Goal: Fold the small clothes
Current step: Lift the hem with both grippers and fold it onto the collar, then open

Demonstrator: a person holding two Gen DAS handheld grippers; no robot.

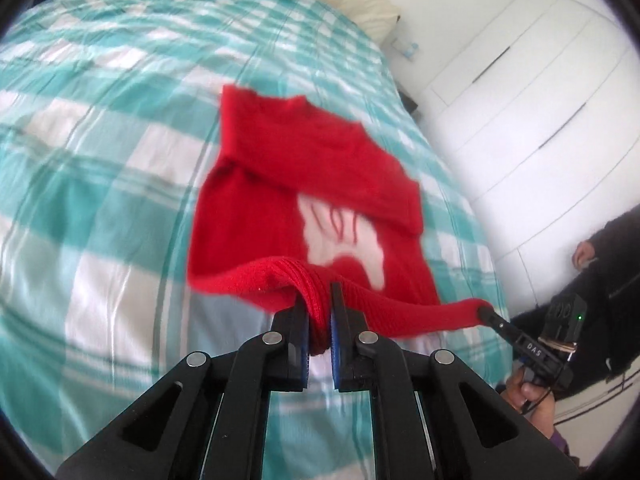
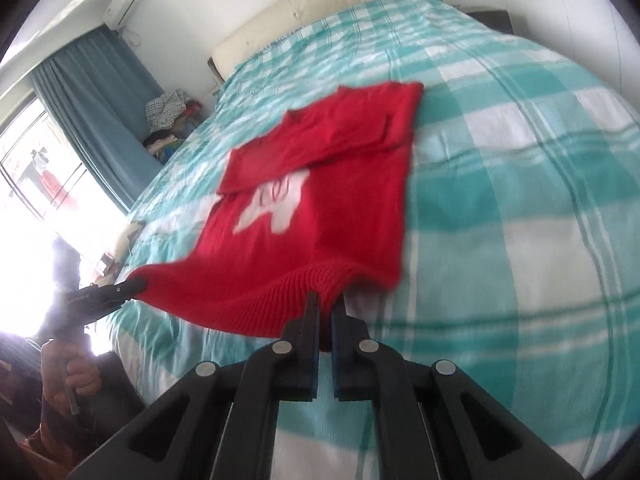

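Here, you had both sets of tongs clamped on the ribbed hem of the red sweater (image 1: 280, 184): the left tongs (image 1: 319, 300) pinched a bunched fold of it, and the right tongs (image 2: 325, 308) bit the same hem further along. The sweater lay on the checked bed (image 1: 100, 160), roughly midway between its side edges, with its sleeves already folded across the chest and the collar end towards the headboard (image 2: 320, 12). Only the hem was raised; the rest rested on the cover.

The risks were these. The left grip held a thick wad of knit, not a flat edge, so the hem could have slid out under tension. The stretch of hem between your two grips sagged, so unequal heights would have laid the fold crooked. The folded sleeves lay loose on top; carrying the hem over too briskly might have flicked them open or dragged the whole sweater up the bed. The white motif (image 2: 276, 208) sat near the likely fold line, so any skew would have shown. Both views were blurred.
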